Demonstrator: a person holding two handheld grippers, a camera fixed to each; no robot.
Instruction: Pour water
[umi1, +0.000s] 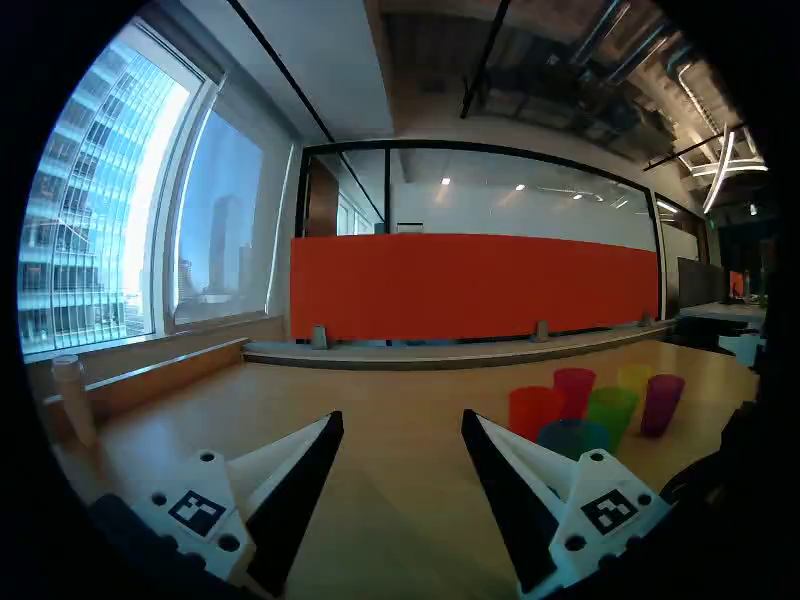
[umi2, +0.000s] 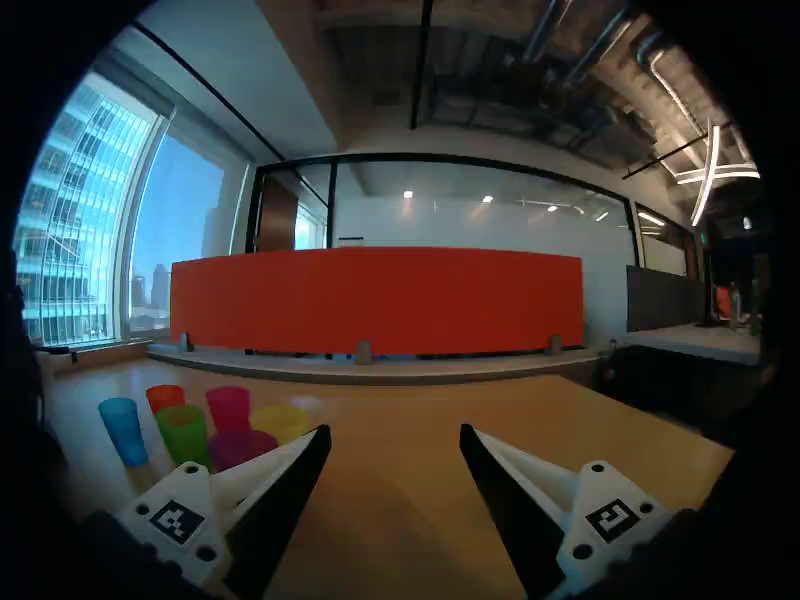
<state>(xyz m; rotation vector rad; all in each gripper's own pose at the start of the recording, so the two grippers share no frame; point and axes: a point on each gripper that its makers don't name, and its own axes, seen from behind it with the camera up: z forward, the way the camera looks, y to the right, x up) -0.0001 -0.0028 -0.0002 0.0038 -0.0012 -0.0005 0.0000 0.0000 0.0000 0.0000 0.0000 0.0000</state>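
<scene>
Left claw (umi1: 400, 445): open and empty above the counter (umi1: 400, 500). A tall pale container (umi1: 75, 398) stands ahead-left of it. The cluster of coloured cups (umi1: 610, 412) stands ahead-right. Right claw (umi2: 395, 450): open and empty, cups ahead-left of it. Status, as judged: nothing is grasped, pouring has not begun, and every step remains.

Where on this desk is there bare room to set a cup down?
In the right gripper view, bare wood runs from the coloured cups rightward to the desk edge and back to the orange divider. It's crowded where the cups cluster.
</scene>
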